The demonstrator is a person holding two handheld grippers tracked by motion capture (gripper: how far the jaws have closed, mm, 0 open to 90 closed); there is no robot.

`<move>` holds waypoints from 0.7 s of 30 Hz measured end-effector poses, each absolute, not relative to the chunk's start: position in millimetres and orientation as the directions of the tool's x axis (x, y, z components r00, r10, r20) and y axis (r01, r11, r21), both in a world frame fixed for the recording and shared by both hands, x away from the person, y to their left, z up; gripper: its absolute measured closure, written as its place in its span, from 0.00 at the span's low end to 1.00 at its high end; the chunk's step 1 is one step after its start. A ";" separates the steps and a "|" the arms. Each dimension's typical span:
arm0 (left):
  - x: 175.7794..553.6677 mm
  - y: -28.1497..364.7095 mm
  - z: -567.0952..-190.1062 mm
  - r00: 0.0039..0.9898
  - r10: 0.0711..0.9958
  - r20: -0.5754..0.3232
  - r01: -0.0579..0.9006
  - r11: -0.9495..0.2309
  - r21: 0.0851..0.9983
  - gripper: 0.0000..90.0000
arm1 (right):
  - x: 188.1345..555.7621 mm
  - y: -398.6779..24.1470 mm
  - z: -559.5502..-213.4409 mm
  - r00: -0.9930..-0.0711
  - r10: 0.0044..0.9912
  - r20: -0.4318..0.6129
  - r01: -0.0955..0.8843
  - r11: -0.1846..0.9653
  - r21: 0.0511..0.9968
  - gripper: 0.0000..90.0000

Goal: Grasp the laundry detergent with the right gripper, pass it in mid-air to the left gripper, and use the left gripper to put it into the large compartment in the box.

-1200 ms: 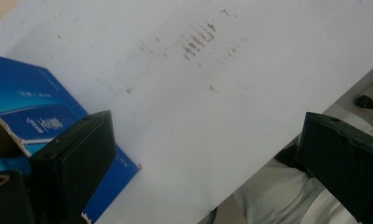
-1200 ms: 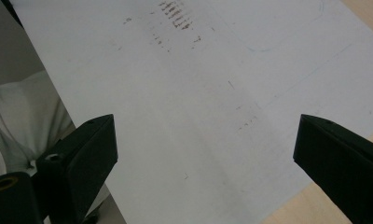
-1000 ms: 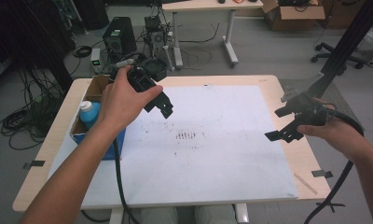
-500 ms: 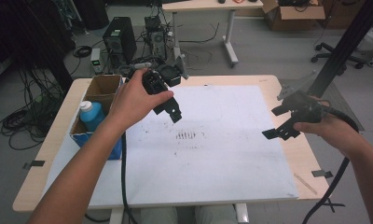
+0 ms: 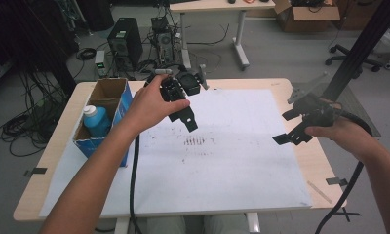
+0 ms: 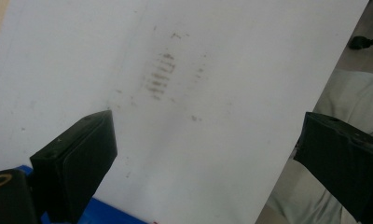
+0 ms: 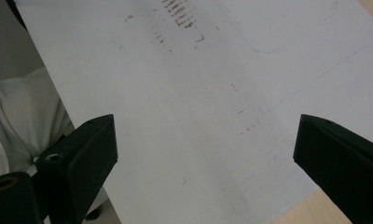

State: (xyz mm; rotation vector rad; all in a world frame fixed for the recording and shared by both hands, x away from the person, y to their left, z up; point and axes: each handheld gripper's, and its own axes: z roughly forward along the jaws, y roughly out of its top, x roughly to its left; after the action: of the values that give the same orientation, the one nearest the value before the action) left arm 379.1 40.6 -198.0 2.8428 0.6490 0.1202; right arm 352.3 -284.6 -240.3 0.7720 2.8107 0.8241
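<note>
The left hand-held gripper is held in the air over the far left part of the worktop, gripped from above by the left hand. Its jaws stand wide apart with nothing between them; in the left gripper view they frame only the white sheet and a patch of dark smudges. A strip of blue shows at the bottom of that view beside the left jaw. Its cable hangs down along the forearm toward the near edge.

The right hand-held gripper is raised over the right edge of the sheet, held by the right hand. Its jaws are also wide apart and empty; the right gripper view looks down between them at the sheet, the smudges at the top, and a corner of bare wood at the near right. A thick black cable trails from it off the near right side.

The two hand-held grippers are well apart, with the smudges on the sheet between them, nearer the left one.

At the left end of the worktop stands an open cardboard box with blue sides. A blue bottle with a white cap stands upright in its nearer part. Just beyond the left hand, at the far edge, sits a small black device.

On the floor beyond are a computer tower, loose cables and another table.
</note>
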 end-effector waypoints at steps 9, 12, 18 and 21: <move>377.4 39.2 -202.3 0.911 0.411 0.034 0.391 -0.887 0.246 0.06 | 356.6 -276.5 -240.7 -0.875 0.482 0.039 0.429 0.737 0.522 0.07; 377.7 40.0 -202.6 0.910 0.413 0.041 0.392 -0.887 0.244 0.06 | 357.9 -276.0 -242.3 -0.875 0.482 0.042 0.431 0.737 0.521 0.07; 378.0 40.5 -202.6 0.909 0.415 0.041 0.394 -0.886 0.246 0.06 | 358.4 -276.1 -243.2 -0.876 0.481 0.041 0.430 0.737 0.521 0.07; 377.7 39.7 -202.5 0.909 0.415 0.042 0.393 -0.887 0.244 0.06 | 358.3 -276.5 -242.7 -0.875 0.483 0.040 0.430 0.736 0.523 0.07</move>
State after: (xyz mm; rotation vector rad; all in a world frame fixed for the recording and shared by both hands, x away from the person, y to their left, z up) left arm 377.7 39.7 -202.5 2.8421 0.6101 0.1365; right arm 358.3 -276.5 -242.7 0.7471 2.8343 0.8166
